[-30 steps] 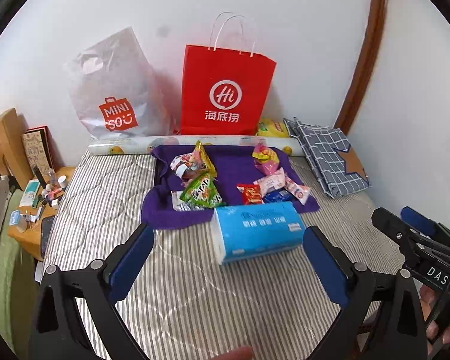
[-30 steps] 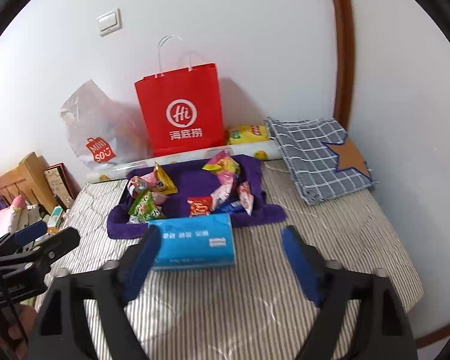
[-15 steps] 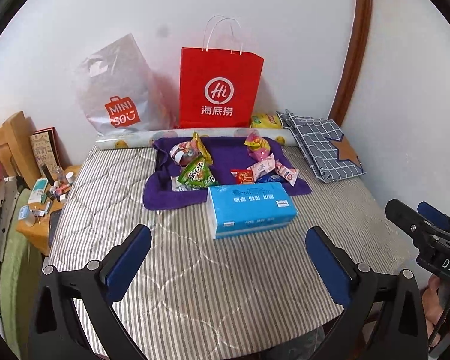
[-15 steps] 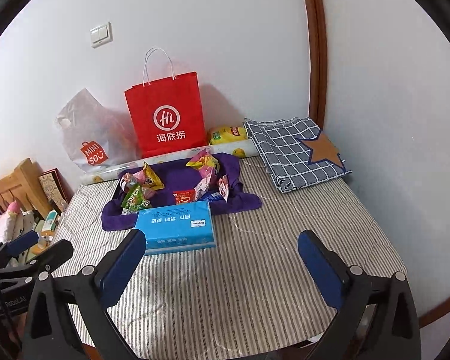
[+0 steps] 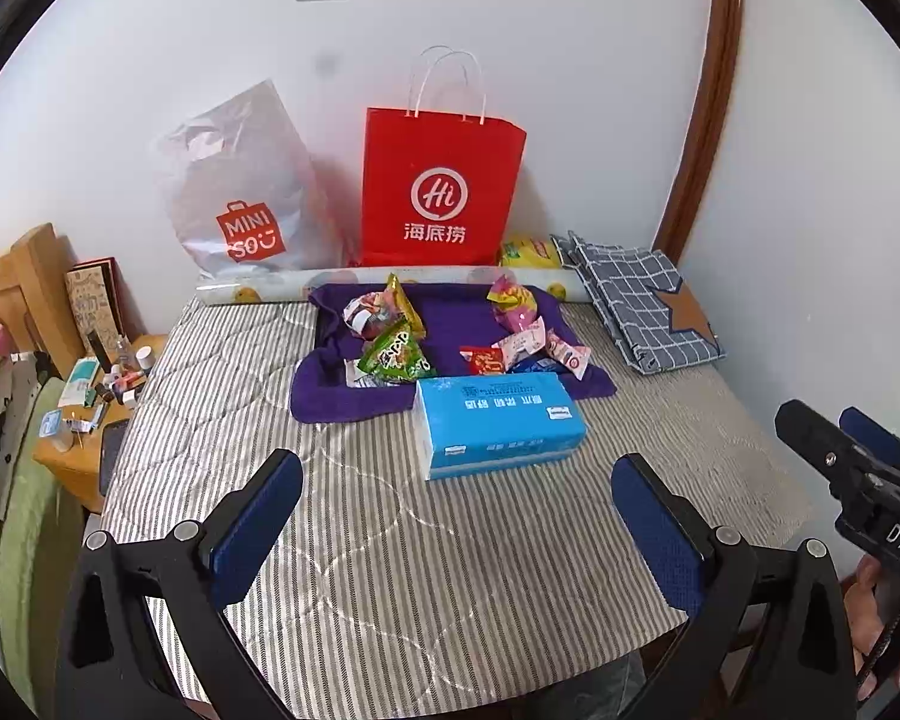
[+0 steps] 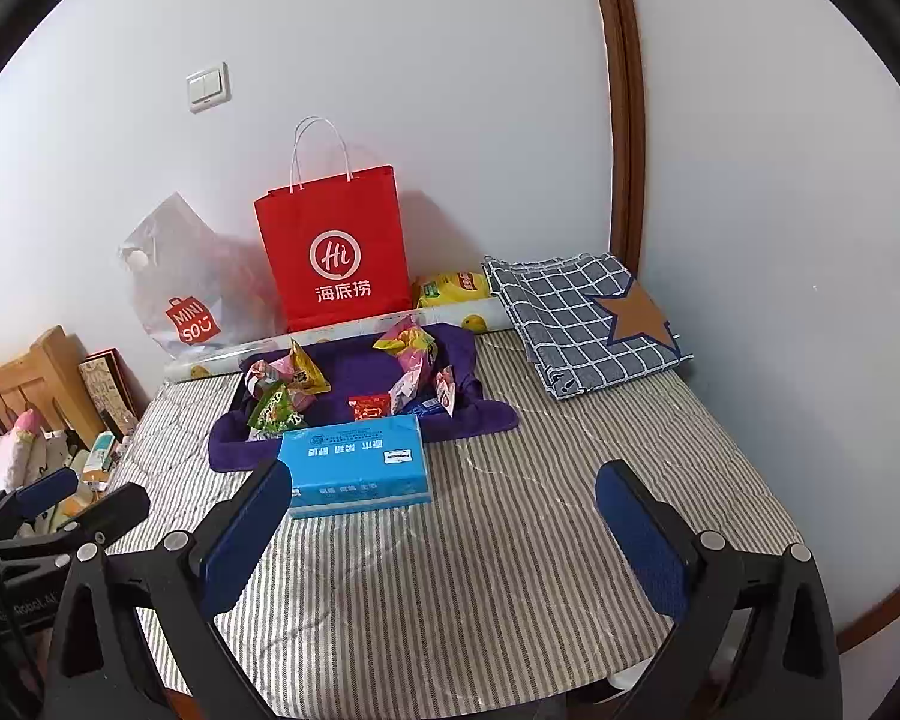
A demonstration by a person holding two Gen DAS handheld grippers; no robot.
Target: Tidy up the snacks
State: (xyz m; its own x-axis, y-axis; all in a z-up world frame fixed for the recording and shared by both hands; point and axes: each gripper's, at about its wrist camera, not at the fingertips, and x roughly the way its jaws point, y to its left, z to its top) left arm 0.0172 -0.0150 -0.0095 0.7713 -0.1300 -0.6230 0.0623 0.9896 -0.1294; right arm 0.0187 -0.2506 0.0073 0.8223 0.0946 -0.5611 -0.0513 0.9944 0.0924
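Several snack packets lie on a purple cloth, among them a green one, a pink and yellow one and a small red one. A blue tissue pack lies flat on the striped cover just in front of the cloth. My left gripper is open and hangs short of the pack with nothing between its blue pads. My right gripper is open just as wide, with the pack beyond its left finger. Neither gripper touches anything.
A red paper bag and a grey plastic bag lean on the back wall. A patterned roll and a yellow packet lie before them. A folded checked cloth lies at the right. A cluttered wooden nightstand stands to the left.
Both grippers have drawn back from the blue tissue pack, which now lies flat and farther off. The right gripper's jaws stand wider than a second ago.
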